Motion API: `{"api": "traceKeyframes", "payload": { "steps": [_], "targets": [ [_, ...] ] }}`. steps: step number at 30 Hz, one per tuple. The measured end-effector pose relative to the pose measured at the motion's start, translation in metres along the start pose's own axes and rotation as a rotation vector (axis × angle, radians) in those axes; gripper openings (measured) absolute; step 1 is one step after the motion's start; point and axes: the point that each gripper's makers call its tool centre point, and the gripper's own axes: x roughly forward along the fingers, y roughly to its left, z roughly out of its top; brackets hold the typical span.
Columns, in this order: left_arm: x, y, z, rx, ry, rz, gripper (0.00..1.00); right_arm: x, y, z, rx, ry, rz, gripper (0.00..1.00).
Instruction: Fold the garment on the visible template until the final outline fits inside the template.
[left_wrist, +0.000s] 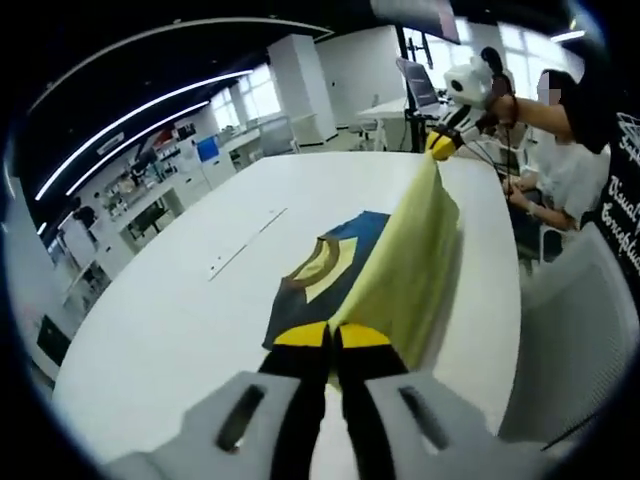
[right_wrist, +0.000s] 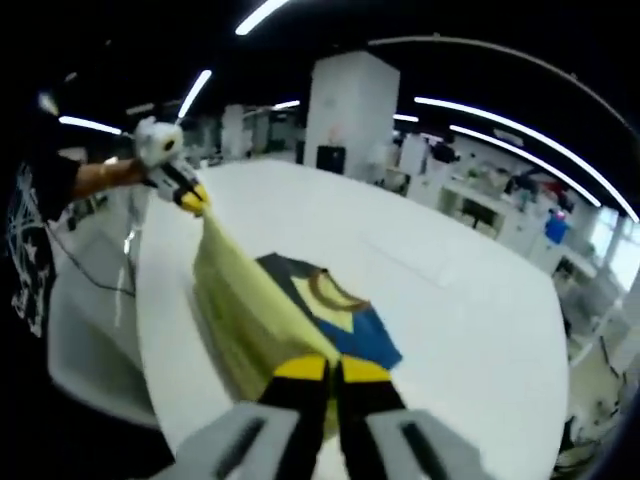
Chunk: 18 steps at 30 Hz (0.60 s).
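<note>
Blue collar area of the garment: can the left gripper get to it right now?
Probably not: the left gripper is shut on the yellow garment edge, and that lifted fabric hangs beside the blue collar area; it must let go first.

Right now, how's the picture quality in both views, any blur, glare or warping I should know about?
Left gripper view: fairly sharp, with fisheye bending the white table edge and ceiling light strips; windows behind glare brightly; the yellow garment casts a soft shadow on the table. Right gripper view: softer, with motion blur on the garment and the left gripper; the background is dim and streaked by curved ceiling lights.
</note>
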Motion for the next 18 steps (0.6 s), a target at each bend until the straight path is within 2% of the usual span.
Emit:
{"api": "traceKeyframes", "payload": {
  "steps": [12, 18],
  "targets": [
    [0.01, 0.031, 0.009, -0.025, -0.011, 0.078, 0.0, 0.021, -0.028, 0.026, -0.052, -0.027, -0.075, 0.0],
    [0.02, 0.041, 0.008, -0.051, -0.002, 0.094, 0.0, 0.034, -0.039, 0.025, -0.091, 0.017, -0.122, 0.0]
  ]
}}
